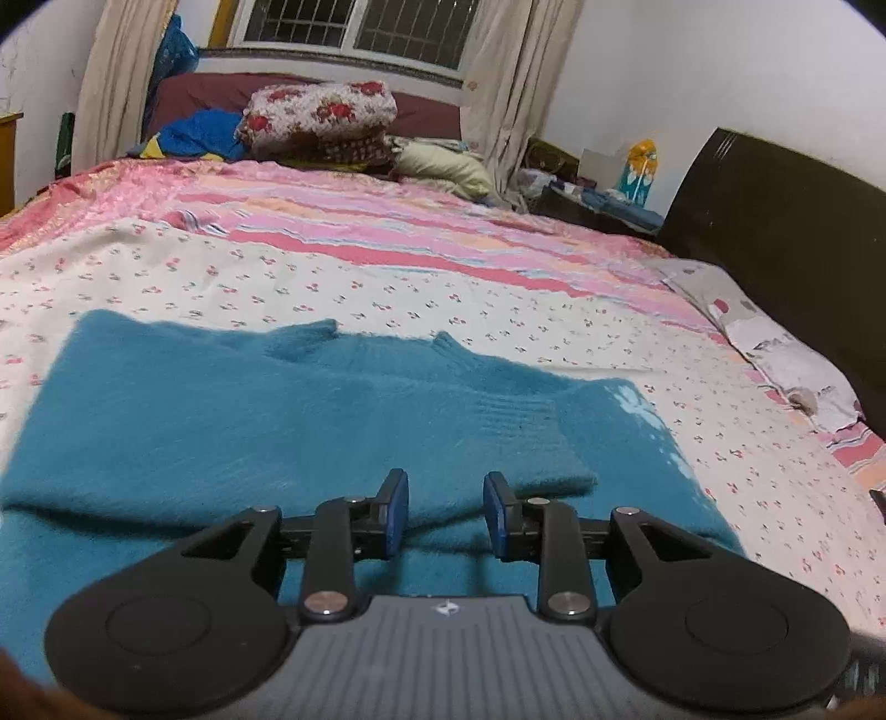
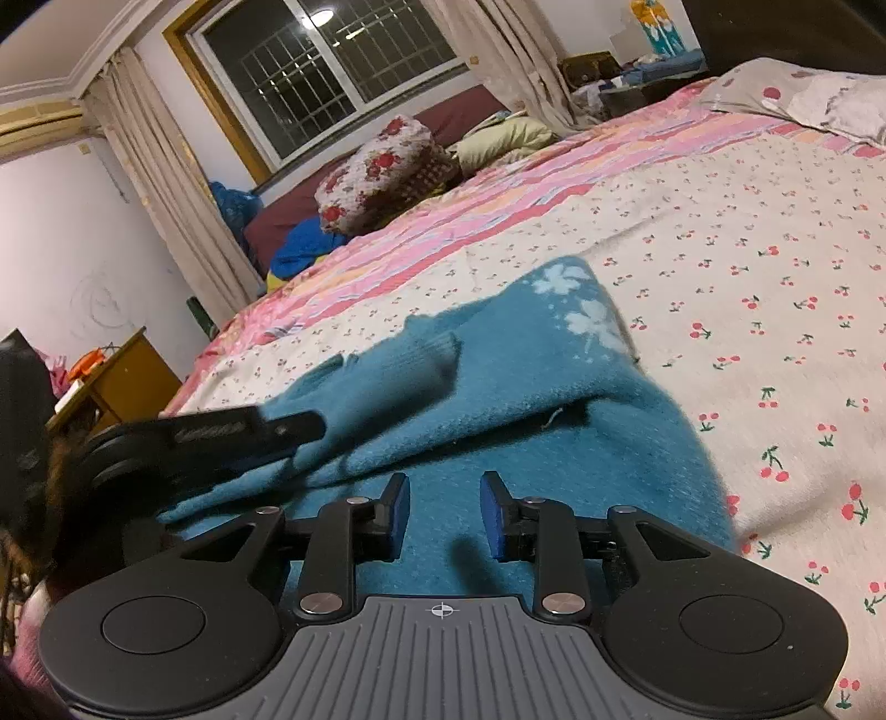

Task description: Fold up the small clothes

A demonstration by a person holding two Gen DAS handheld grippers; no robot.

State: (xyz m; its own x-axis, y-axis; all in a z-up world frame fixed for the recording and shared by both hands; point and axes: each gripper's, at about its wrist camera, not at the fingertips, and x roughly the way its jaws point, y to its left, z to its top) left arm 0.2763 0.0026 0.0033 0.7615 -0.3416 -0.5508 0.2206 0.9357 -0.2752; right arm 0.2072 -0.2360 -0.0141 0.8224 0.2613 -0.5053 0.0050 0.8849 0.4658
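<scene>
Landmark: bed (image 1: 443,232), covered w/ pink striped sheet and a white cherry-print sheet (image 1: 387,293) over it.

- Far side of bed: barred window (image 1: 354,27), dark outside; ceiling lamp reflection visible in glass in right wrist view. Beige curtains (image 1: 504,77) hang at both sides of window.
- Below window, along far bed edge: maroon panel (image 1: 221,91); in front of it a folded floral quilt (image 1: 321,116), blue fabric pile (image 1: 205,133), pale pillow (image 1: 443,166).
- Right end of bed: dark headboard (image 1: 775,221), patterned pillow (image 1: 775,332) against it.
- Beyond headboard: cluttered nightstand (image 1: 598,199).
- Left of bed: wooden cabinet (image 2: 127,376).
- Walls (image 1: 692,66): white.
</scene>
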